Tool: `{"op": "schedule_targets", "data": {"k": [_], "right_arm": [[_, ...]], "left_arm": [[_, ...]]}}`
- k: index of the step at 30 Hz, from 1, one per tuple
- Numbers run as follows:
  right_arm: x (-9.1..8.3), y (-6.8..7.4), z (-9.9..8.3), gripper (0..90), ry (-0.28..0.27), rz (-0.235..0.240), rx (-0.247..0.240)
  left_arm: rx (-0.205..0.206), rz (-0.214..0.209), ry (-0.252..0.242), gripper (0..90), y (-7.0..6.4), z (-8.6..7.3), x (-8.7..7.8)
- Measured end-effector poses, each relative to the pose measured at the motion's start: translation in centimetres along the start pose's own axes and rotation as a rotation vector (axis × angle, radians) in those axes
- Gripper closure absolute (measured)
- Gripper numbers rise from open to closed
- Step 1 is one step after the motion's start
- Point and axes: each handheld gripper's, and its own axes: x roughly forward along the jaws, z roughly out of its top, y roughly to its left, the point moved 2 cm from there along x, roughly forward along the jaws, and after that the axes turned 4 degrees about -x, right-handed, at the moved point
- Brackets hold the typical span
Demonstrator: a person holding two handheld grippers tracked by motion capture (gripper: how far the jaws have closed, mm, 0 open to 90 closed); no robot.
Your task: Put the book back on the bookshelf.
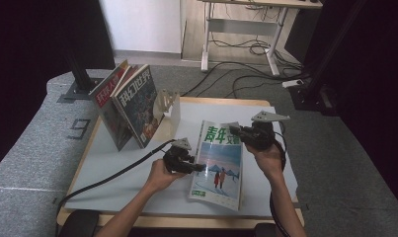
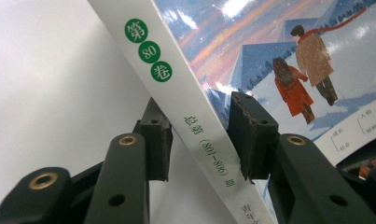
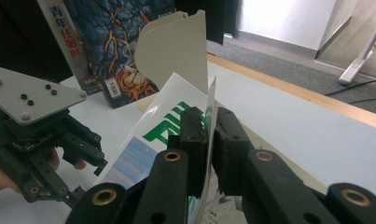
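Observation:
A magazine (image 1: 218,168) with a snow-scene cover and green title lies tilted on the white table (image 1: 280,163), its top end raised. My left gripper (image 1: 200,168) holds its left edge; in the left gripper view the jaws (image 2: 199,126) sit either side of the white spine (image 2: 195,126), pads against it. My right gripper (image 1: 234,131) is at the top edge. In the right gripper view its jaws (image 3: 209,123) are pinched on the thin upper edge of the magazine (image 3: 176,121). The left gripper (image 3: 94,161) and its grey plate appear there at the left.
Two or three magazines (image 1: 130,103) stand leaning at the table's back left against a beige bookend (image 1: 169,106), which the right gripper view shows as bookend (image 3: 176,46) and dark-covered magazine (image 3: 111,42). Cables trail from both grippers. A desk frame and floor cables lie beyond the table.

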Motion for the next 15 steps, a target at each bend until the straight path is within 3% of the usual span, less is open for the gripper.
{"op": "schedule_targets", "data": {"k": [9, 15], "right_arm": [[-0.2, 0.5, 1.0, 82.8, -0.038, 0.0, -0.015], [-0.8, 0.9, 2.0, 82.7, -0.07, 0.002, -0.034]], "left_arm": [[0.042, 0.05, -0.067, 62.9, -0.2, 0.1, -1.1], [0.093, 0.095, -0.118, 63.8, -0.6, 0.4, -2.0]]}}
